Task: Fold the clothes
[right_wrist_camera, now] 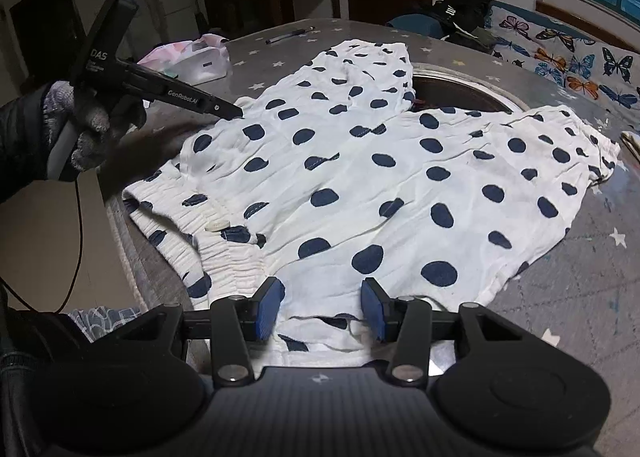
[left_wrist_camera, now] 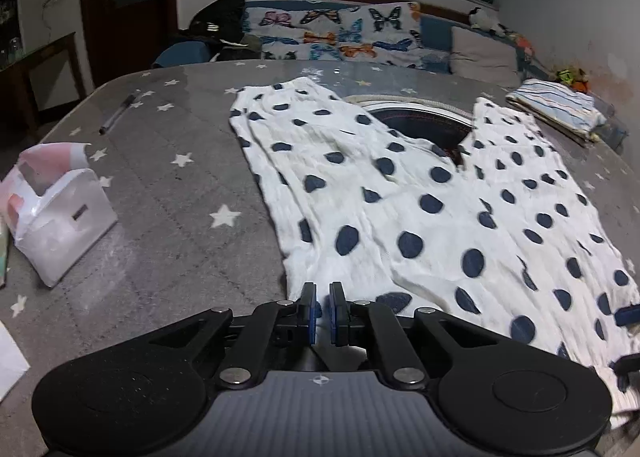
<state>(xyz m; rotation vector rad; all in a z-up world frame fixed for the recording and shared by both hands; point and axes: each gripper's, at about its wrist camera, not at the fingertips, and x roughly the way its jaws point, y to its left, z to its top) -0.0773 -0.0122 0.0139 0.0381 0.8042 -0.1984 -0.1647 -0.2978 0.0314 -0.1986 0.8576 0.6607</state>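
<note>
White pants with dark blue polka dots (left_wrist_camera: 400,201) lie spread flat on the grey star-patterned table (left_wrist_camera: 180,185); both legs point away from me. My left gripper (left_wrist_camera: 323,309) sits at the near left edge of the pants, jaws shut, seemingly pinching the fabric there. In the right wrist view a gloved hand (right_wrist_camera: 88,125) holds that left gripper (right_wrist_camera: 238,112), its tip on the side edge of the pants (right_wrist_camera: 360,177). My right gripper (right_wrist_camera: 322,309) stands open over the gathered waistband, cloth lying between its blue pads (right_wrist_camera: 272,307) without being pressed. Its pads (left_wrist_camera: 628,315) show at the right edge of the left wrist view.
A round dark recess (left_wrist_camera: 424,123) lies in the table under the pant legs. A white plastic bag (left_wrist_camera: 60,217) and a pen (left_wrist_camera: 118,115) are at the left, and folded striped clothes (left_wrist_camera: 556,109) at the far right. A butterfly-covered sofa (left_wrist_camera: 340,37) stands behind.
</note>
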